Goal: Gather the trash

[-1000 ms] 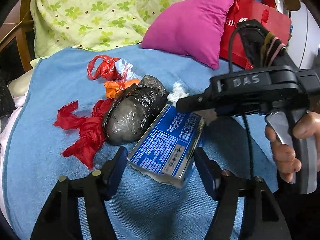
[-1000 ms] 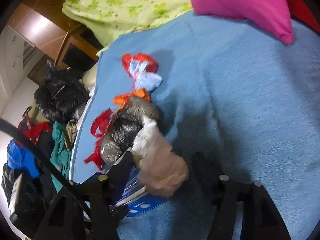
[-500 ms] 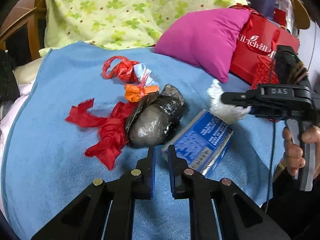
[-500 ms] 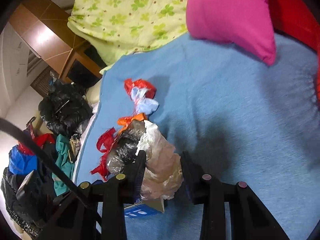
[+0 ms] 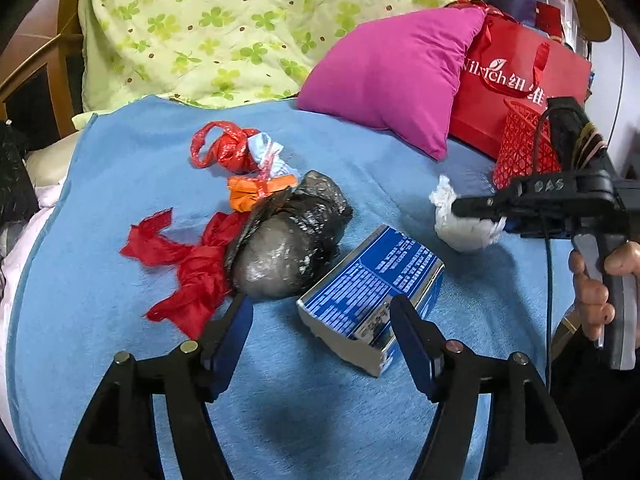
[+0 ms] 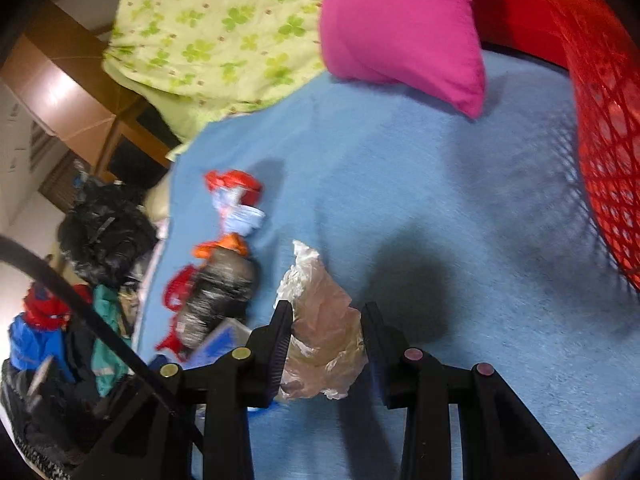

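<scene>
Trash lies on a blue blanket (image 5: pixel 120 184): a blue carton (image 5: pixel 372 288), a black bag bundle (image 5: pixel 292 248), red plastic strips (image 5: pixel 188 276), an orange scrap (image 5: pixel 252 192) and a red-and-pale-blue bundle (image 5: pixel 236 148). My left gripper (image 5: pixel 320 332) is open and empty, its fingers either side of the carton's near end. My right gripper (image 6: pixel 326 340) is shut on a crumpled clear plastic bag (image 6: pixel 320 320), held above the blanket; it shows in the left wrist view (image 5: pixel 476 206) with the bag (image 5: pixel 460 224), near a red mesh basket (image 5: pixel 524 152).
A pink cushion (image 5: pixel 396 76) and a red paper bag (image 5: pixel 520 76) lie at the back right. A green clover quilt (image 5: pixel 224 28) is behind. The basket wall (image 6: pixel 608 128) fills the right of the right wrist view. Clothes and a black bag (image 6: pixel 104 236) lie off the left edge.
My left gripper was open at the carton, shut half a second ago, and has opened again. My right gripper closed on the plastic bag and carried it right, toward the red basket.
</scene>
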`<action>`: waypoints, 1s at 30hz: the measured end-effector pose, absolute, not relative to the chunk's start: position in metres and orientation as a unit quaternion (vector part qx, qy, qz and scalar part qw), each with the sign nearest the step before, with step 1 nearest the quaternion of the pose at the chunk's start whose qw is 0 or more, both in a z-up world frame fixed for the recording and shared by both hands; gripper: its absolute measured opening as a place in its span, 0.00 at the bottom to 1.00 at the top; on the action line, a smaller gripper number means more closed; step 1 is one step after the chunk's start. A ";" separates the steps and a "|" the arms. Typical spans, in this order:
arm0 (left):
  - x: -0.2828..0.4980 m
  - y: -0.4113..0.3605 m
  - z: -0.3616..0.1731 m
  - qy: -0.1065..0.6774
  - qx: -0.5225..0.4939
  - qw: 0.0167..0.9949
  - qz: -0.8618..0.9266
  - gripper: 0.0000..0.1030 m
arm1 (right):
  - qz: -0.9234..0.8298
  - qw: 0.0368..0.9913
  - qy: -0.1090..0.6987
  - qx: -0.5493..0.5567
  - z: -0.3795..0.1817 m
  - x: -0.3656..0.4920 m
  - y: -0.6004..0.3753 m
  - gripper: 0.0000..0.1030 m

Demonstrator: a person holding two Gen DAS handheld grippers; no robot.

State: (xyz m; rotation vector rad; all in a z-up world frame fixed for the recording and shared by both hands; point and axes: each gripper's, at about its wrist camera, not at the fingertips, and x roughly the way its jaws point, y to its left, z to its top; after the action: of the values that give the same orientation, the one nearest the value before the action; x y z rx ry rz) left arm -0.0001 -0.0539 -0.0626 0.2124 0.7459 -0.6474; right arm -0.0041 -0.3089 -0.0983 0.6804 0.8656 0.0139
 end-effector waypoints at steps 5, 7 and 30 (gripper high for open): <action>0.003 -0.066 -0.067 0.365 0.105 0.872 -0.310 0.72 | 0.020 0.836 0.427 0.343 -0.112 0.000 -0.314 0.49; 0.003 -0.071 -0.070 0.369 0.110 0.869 -0.312 0.72 | 0.023 0.838 0.427 0.338 -0.113 0.000 -0.314 0.51; -0.014 -0.093 -0.080 0.359 0.170 0.856 -0.330 0.62 | 0.085 0.801 0.411 0.426 -0.130 0.004 -0.331 0.64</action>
State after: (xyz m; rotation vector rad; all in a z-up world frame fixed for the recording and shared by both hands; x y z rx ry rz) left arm -0.0143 -0.0931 -0.0800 0.3570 0.7546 -0.6946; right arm 0.0041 -0.3314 -0.1300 0.9139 0.8806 0.1823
